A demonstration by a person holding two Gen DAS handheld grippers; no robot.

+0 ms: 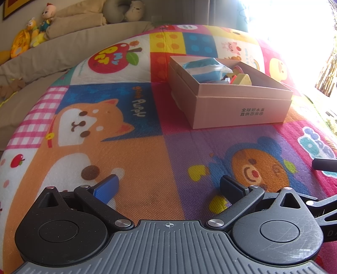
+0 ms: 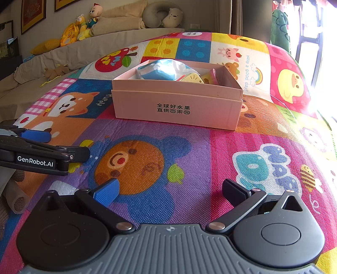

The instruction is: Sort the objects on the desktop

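Right wrist view: my right gripper [image 2: 170,189] wide open, empty; left gripper [image 1: 170,185] likewise; box [image 2: 177,105] ahead on mat [image 2: 231,147], already holding blue packet [image 2: 160,70]; risk: careless reach nudging box, spilling contents.

Box [image 2: 177,105] sits on the play mat [image 2: 189,160], ahead of both grippers and well apart from them. In the box: tissue pack [image 2: 162,70] at the left, small toy pieces [image 2: 192,78] just right of it — exact count hard to tell. Left gripper [image 1: 168,185] and right gripper [image 2: 170,189] hang over the mat's near part, left one beside the right on its left. Sofa [image 2: 88,48] lies behind the mat at left — plush toys [image 2: 84,25] and a neck pillow [image 2: 162,16] on it.
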